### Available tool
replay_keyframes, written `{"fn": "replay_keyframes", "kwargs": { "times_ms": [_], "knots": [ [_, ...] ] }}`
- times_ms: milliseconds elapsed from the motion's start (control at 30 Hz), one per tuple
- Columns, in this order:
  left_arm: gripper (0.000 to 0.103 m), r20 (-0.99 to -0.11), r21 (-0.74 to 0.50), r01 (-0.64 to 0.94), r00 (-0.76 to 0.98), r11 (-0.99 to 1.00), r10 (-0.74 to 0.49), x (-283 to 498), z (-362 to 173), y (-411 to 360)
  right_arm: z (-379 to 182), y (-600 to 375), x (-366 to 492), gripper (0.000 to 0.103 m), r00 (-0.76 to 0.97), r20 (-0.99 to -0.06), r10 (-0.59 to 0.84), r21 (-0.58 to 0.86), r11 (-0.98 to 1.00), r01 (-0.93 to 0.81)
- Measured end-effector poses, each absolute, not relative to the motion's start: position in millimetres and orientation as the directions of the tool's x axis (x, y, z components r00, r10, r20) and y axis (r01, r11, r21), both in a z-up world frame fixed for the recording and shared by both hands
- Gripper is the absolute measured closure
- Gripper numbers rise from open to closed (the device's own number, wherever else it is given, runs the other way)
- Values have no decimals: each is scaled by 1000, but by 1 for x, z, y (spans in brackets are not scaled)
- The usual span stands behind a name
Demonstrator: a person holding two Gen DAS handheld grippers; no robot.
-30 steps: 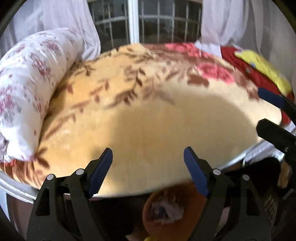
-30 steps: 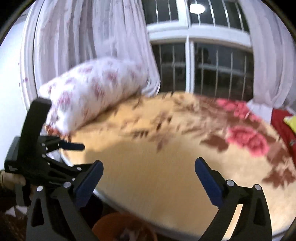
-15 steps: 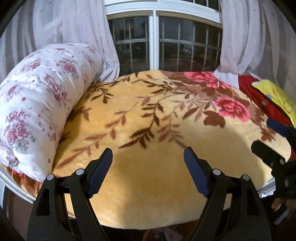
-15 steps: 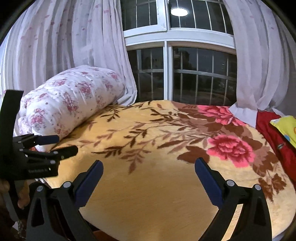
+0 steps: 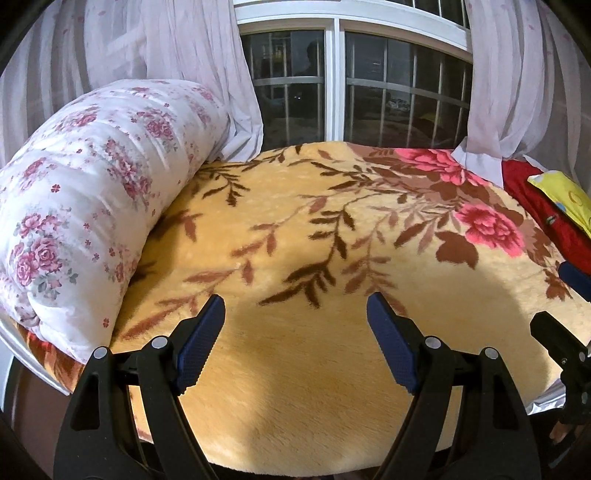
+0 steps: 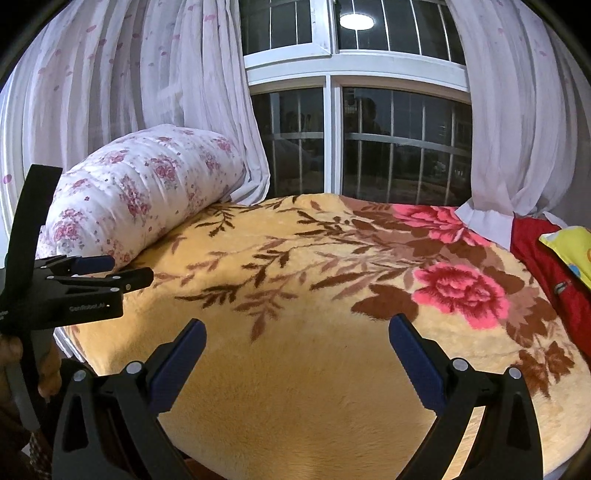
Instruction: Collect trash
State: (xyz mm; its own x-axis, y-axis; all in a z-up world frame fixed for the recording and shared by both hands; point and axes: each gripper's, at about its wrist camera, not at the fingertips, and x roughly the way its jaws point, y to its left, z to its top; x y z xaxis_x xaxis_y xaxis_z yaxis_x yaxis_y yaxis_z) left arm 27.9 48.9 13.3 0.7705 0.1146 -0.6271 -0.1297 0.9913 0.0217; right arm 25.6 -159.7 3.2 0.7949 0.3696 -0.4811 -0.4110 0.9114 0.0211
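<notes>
Behind the bed, a white-framed window with bars shows dark outside, a round ceiling light reflected in its upper pane. Sheer white curtains with faint pink spots hang at both sides.

Covering the bed is a plush yellow blanket with brown leafy sprays and pink roses. On its left side lies a rolled white quilt printed with small pink roses, its long axis running from the near left edge back toward the window. At the far right sit a red cloth and, on top of it, a yellow item with a coloured print; what it is cannot be told.

No trash shows on the blanket in either view, so where the task's thing is cannot be told.

The left hand-held gripper hangs over the near part of the blanket, its blue-padded fingers spread wide with nothing between them. In the right wrist view it appears at the left edge, and small white lettering on its black body seems to read "GenRobot.AI". The right hand-held gripper is likewise spread wide and empty above the blanket's near edge, and its tip shows at the right edge of the left wrist view.
</notes>
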Motion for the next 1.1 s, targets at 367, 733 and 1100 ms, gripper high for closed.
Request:
{"fn": "replay_keyframes", "kwargs": {
  "times_ms": [367, 733, 1100],
  "knots": [
    [26, -621, 50, -127, 773, 991, 130, 32, 9, 44, 2, -153, 29, 5, 809, -471, 353, -38, 908, -418],
    [13, -572, 47, -160, 805, 986, 158, 36, 18, 46, 20, -159, 53, 5, 832, -422, 360, 8, 919, -394],
    [13, -561, 37, -161, 814, 986, 154, 39, 21, 47, 12, -150, 46, 5, 840, -421, 343, -50, 916, -399]
  ]
}}
